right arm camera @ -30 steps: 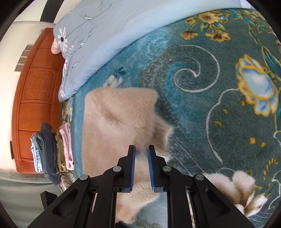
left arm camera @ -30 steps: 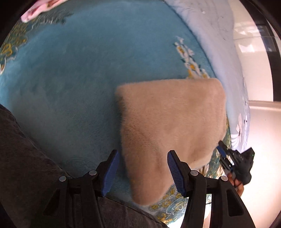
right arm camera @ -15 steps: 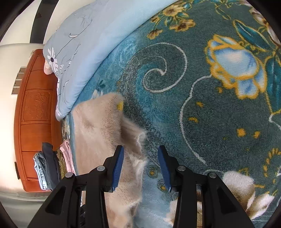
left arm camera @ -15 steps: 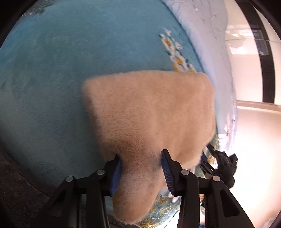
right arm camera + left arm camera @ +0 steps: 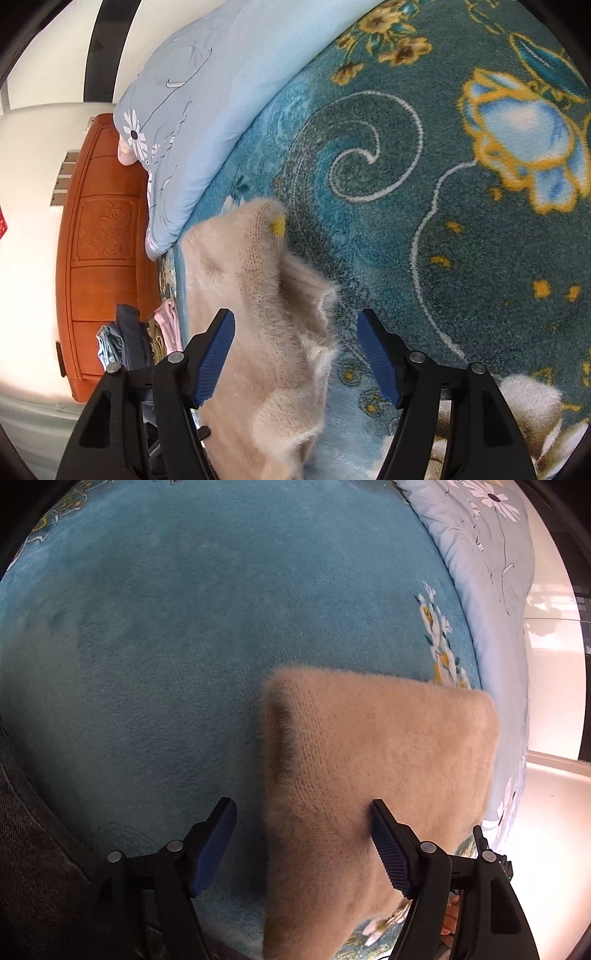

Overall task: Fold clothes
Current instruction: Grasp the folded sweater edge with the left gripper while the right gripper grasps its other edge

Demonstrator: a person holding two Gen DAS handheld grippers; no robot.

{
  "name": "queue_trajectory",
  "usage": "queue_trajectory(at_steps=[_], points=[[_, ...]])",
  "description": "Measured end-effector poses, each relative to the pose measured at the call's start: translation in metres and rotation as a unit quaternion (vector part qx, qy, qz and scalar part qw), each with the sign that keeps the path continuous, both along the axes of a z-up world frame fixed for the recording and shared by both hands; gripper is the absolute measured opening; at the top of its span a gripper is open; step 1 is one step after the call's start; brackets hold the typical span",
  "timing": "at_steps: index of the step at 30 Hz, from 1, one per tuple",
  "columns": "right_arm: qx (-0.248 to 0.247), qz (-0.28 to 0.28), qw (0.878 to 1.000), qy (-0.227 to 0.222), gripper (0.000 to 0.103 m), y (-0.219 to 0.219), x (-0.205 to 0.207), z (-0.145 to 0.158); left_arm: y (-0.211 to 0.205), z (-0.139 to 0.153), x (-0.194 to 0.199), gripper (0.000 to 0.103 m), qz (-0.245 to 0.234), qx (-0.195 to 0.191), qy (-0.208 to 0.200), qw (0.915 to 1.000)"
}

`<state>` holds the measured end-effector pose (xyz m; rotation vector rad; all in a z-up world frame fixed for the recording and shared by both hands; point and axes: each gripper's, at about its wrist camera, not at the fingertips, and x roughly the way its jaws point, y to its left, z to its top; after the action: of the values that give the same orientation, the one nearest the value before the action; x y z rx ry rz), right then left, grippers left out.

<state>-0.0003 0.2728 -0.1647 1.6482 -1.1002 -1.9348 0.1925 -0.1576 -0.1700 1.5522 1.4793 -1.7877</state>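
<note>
Releasing the folded sweater

Spreading beneath both tongs lies a teal floral blanket, with a pale blue quilt beyond them. The beige sweater rests folded on the blanket, partly between each pair of pads. Left gripper and right gripper have just been opening; neither pinches the knit
</note>
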Motion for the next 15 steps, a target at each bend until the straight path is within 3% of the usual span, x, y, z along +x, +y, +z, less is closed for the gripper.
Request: queue_trajectory(at_steps=[5,12,14,15], points=[[0.010,0.005,1.000,0.014,0.072,-0.014,-0.013,-0.009,-0.006,-0.027,-0.008,0.080,0.026,0.049,0.016,0.9983],[-0.010,-0.008,1.000,0.027,0.075,-0.024,-0.032,-0.013,-0.004,-0.020,-0.019,0.079,-0.004,0.021,0.035,0.9992],[-0.018,-0.012,1.000,0.023,0.075,-0.027,-0.034,-0.013,-0.005,-0.017,-0.019,0.071,-0.006,0.017,0.042,0.9990],[-0.014,-0.010,1.000,0.018,0.073,-0.031,-0.037,-0.012,-0.005,-0.016,-0.020,0.061,-0.007,0.016,0.046,0.9988]])
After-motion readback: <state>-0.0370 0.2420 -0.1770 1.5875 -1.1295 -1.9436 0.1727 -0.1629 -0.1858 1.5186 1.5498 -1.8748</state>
